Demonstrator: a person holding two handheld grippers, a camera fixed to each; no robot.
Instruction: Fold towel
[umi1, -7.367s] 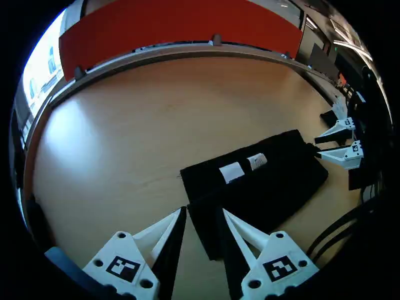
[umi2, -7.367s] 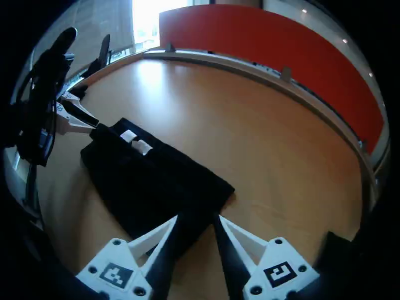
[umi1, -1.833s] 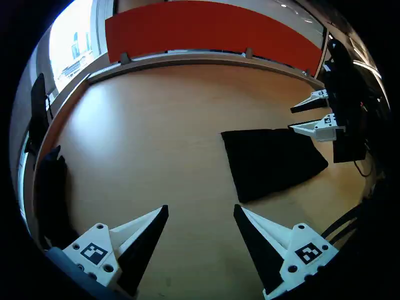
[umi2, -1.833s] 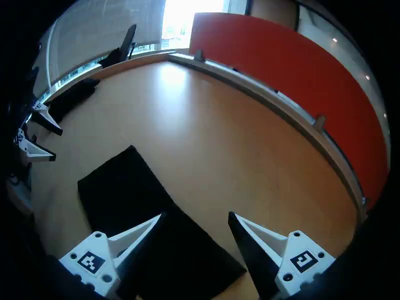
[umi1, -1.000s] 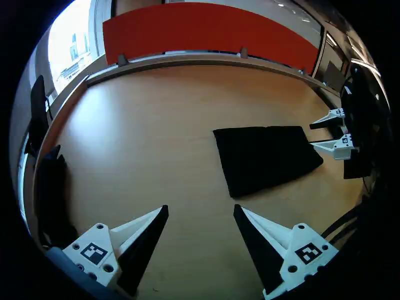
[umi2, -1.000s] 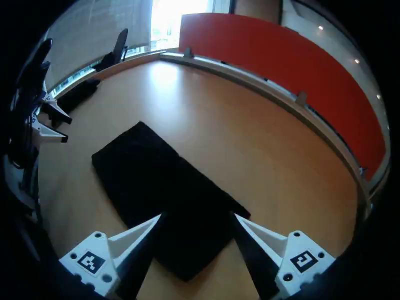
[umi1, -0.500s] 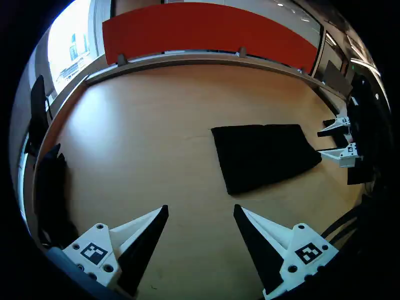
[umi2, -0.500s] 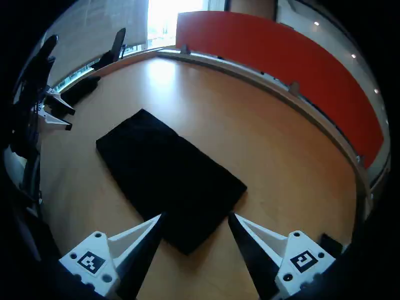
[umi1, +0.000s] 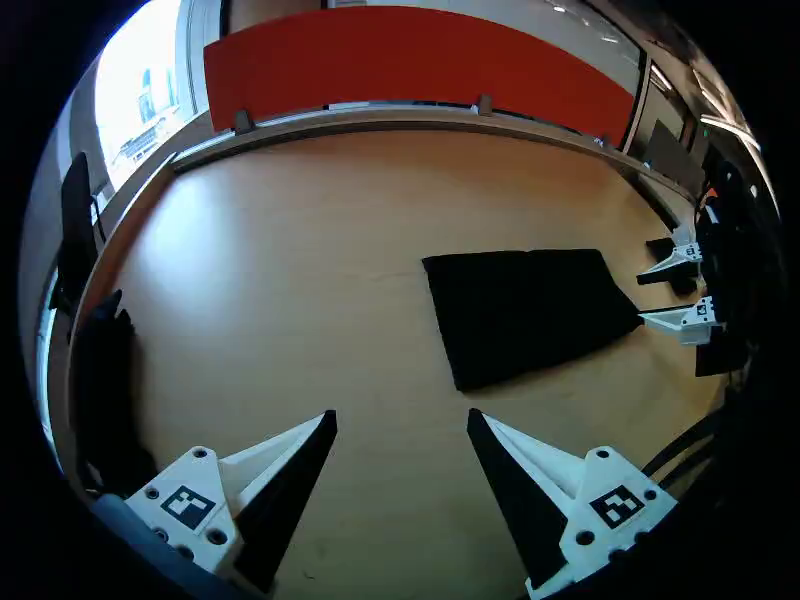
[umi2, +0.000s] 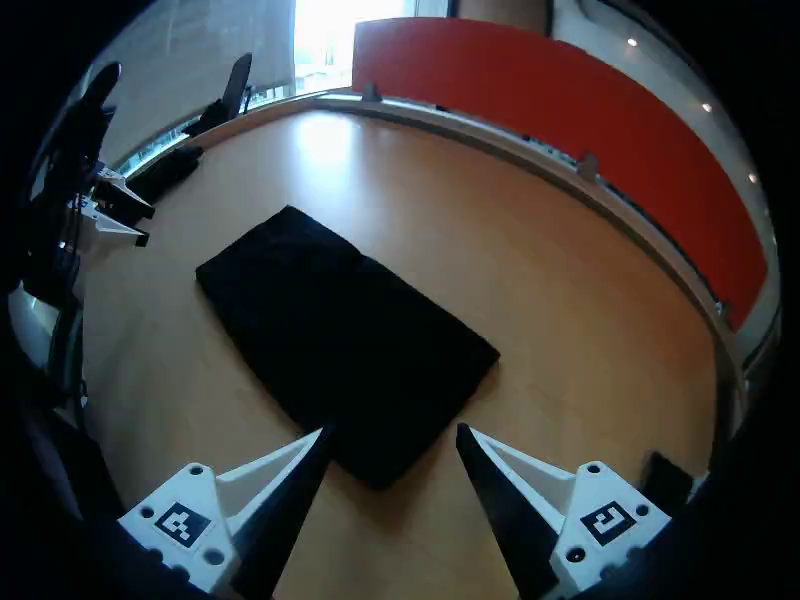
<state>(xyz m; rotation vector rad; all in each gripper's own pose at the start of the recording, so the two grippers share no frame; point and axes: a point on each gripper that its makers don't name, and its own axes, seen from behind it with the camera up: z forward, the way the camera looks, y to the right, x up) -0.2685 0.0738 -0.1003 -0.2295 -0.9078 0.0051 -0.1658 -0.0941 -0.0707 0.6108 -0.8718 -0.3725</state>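
Towel (umi2: 345, 345): short end lay just ahead of right gripper (umi2: 392, 435), jaws apart, empty; long axis ran ahead-left. Left gripper (umi1: 400, 420): apart, empty, farther off.

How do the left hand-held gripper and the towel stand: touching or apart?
Apart: the right gripper view shows bare table between the left hand-held gripper and the towel.

Both cameras ride above the wooden worktop (umi1: 280, 280) and look forward and down between their own jaws, so we see the black towel (umi1: 525, 310) from opposite ends, well ahead and rightward in the left gripper view, just ahead in the right gripper view, with the red partition (umi1: 400, 55) behind it in both.
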